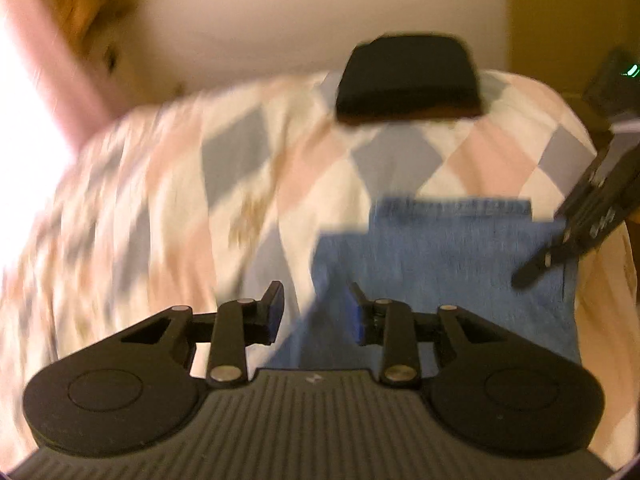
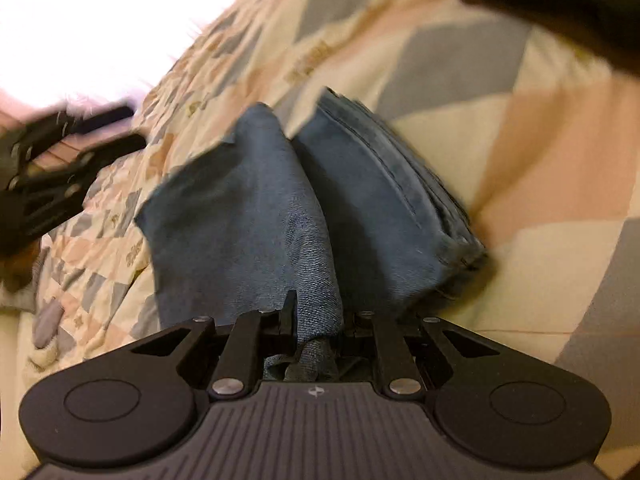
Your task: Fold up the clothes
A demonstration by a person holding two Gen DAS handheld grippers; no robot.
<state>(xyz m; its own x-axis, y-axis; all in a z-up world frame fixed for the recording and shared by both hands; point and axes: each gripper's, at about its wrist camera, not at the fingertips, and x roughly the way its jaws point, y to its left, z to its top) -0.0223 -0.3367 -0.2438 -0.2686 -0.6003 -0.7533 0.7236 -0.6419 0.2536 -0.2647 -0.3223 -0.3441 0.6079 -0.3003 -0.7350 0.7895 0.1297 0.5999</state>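
Blue denim garment (image 2: 256, 216) bunched, folded (edges blurred), in right claw (image 2: 320, 320)

Folded jeans (image 1: 444, 264) on quilt (image 1: 248, 184), near side; folded dark garment (image 1: 408, 76), apparently clothing, farther back on quilt; right gripper (image 1: 560, 248) at jeans' right edge.
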